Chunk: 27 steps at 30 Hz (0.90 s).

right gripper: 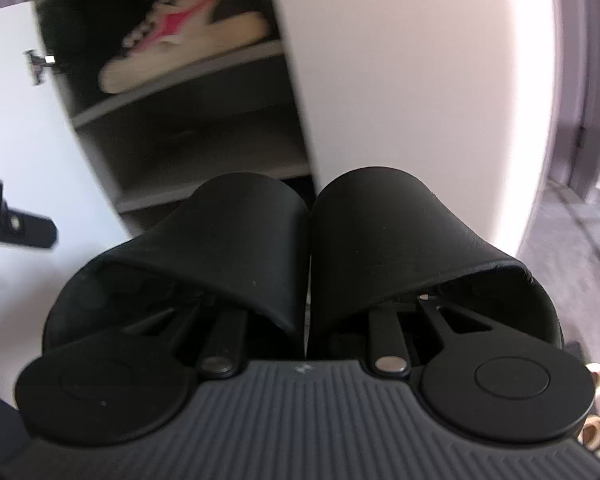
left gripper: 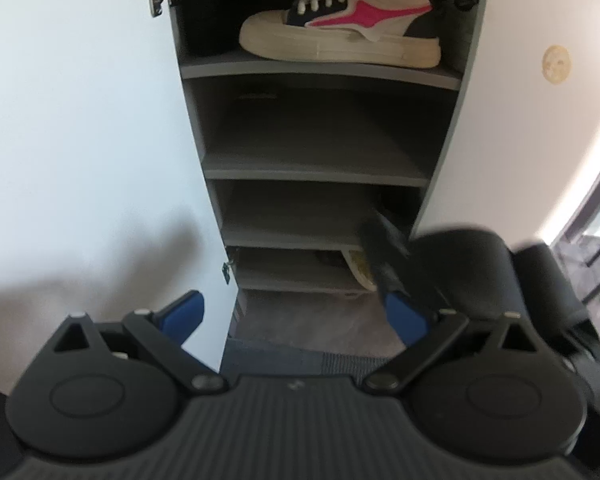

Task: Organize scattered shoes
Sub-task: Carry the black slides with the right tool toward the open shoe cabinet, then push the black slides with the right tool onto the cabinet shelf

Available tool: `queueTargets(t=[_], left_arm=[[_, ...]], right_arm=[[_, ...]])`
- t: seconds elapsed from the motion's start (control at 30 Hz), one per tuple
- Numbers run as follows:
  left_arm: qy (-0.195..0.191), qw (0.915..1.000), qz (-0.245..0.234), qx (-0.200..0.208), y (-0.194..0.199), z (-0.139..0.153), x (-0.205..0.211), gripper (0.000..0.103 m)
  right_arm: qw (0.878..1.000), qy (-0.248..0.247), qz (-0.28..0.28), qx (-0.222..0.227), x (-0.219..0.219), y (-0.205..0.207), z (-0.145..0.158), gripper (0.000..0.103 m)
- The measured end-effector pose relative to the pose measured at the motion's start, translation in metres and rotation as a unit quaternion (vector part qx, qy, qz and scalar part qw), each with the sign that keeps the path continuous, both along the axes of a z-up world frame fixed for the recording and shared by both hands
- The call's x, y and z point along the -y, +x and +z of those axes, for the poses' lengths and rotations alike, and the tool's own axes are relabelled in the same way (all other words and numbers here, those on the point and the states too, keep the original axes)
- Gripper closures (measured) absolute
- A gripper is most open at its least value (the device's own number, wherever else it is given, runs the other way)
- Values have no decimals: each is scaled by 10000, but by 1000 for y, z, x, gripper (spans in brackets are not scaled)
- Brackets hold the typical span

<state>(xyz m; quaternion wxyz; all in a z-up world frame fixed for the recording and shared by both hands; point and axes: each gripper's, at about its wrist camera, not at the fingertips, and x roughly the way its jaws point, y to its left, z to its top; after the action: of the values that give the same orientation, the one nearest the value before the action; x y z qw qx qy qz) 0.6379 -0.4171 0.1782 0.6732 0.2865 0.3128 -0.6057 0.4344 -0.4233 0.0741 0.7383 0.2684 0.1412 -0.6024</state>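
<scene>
Right wrist: tool (right gripper: 310,316) gripping slippers (right gripper: 244,240)

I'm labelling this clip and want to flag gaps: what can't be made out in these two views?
- Right gripper fingers: right wrist view, buried under the black slides that they carry.
- Sneaker: sharp in the left wrist view, motion-blurred in the right.
- Pale shoe on the lowest shelf: left wrist view, mostly hidden by a blurred black bar.
- Dark items behind the sneaker: left wrist view, lost in shadow and cut by the top edge.
</scene>
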Motion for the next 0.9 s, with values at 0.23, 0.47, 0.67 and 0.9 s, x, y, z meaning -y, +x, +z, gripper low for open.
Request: queueTargets(t=[0.23,0.47,0.67,0.9], left_arm=[[-38,9998,31,-172,38,14,-15,4],[-103,9997,217,10,62,27,3,4],[-181,9993,317,82,82,28,33,4],[313,9990,309,46,91,12,65,4]], right_arm=[[9989,-420,204,37,48,41,4,79],[9968,-750,248,-156,90,76,4,78],[9934,-1076,277,-282,119,101,6,78],[9909,-1217,349,-450,165,126,-9,78]])
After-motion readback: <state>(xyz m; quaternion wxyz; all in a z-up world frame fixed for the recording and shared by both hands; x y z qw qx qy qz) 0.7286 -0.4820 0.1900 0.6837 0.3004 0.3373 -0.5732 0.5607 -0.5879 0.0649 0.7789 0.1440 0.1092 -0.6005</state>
